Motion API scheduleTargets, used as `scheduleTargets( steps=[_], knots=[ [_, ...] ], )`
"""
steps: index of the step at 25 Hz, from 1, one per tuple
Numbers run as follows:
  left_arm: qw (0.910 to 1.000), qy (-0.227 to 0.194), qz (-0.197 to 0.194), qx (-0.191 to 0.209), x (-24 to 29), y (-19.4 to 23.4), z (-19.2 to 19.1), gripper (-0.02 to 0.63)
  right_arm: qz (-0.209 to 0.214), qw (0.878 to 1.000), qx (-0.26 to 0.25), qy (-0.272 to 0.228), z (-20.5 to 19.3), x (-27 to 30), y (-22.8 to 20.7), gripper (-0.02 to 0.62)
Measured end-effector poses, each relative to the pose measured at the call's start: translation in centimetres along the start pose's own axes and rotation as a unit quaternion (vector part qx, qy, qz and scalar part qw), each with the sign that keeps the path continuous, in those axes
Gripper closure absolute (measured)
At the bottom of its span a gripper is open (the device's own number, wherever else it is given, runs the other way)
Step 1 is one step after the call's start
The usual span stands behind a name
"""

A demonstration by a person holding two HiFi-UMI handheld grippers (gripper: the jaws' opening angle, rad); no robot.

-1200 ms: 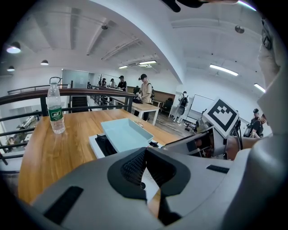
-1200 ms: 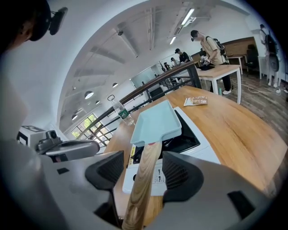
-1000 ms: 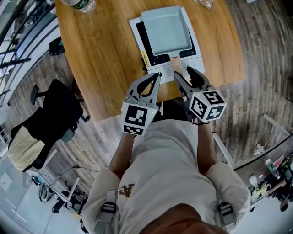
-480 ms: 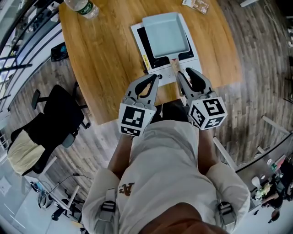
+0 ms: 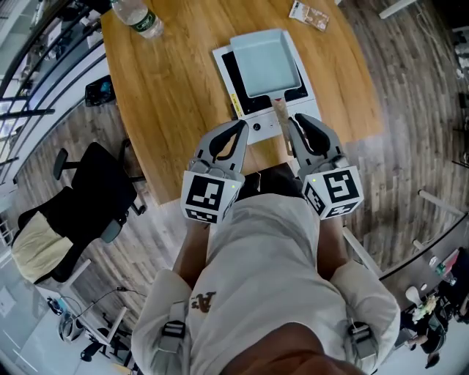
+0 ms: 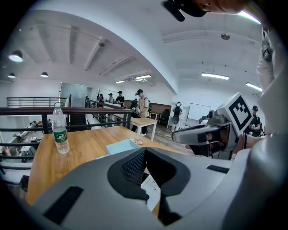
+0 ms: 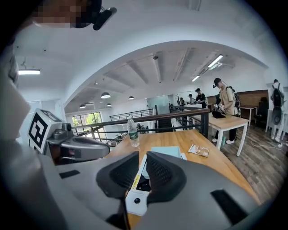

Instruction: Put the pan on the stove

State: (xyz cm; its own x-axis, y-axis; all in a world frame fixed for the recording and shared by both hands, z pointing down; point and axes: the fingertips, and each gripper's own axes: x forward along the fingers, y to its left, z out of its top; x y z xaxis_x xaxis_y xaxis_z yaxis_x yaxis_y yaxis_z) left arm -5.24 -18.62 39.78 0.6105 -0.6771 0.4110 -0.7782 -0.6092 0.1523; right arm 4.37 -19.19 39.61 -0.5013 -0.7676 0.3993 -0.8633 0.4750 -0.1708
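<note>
A light blue square pan [image 5: 265, 64] sits on the black top of a white stove [image 5: 256, 126] on the wooden table. Its wooden handle [image 5: 280, 111] points toward me. My left gripper [image 5: 240, 126] hovers at the stove's near left corner, jaws shut and empty. To the right of the handle's end is my right gripper [image 5: 297, 121]. Its jaws have just been closing to a narrow gap with nothing between them. The left gripper view looks past the left gripper [image 6: 145, 150] to the pan [image 6: 123, 146]. The right gripper view shows the right gripper [image 7: 142, 157] before the stove [image 7: 137, 202].
A water bottle [image 5: 139, 18] stands at the table's far left and a small packet [image 5: 308, 16] lies beyond the stove. A dark phone [image 5: 99, 89] lies at the left table edge. A black office chair [image 5: 95, 190] stands on the floor to the left. People stand by distant tables.
Both grippers have drawn back from the stove toward my body and risen. The right gripper's jaws have narrowed from wide open. The pan and stove have not moved.
</note>
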Motion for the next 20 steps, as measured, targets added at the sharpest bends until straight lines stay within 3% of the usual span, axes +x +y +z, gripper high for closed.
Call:
scheduleTargets(
  steps=[20],
  knots=[
    [0.9995,-0.025,0.018,-0.003,-2.7,0.8,1.4,0.588,-0.023,0.999,-0.045,-0.010,1.0,-1.9,0.5,0.574]
  ],
)
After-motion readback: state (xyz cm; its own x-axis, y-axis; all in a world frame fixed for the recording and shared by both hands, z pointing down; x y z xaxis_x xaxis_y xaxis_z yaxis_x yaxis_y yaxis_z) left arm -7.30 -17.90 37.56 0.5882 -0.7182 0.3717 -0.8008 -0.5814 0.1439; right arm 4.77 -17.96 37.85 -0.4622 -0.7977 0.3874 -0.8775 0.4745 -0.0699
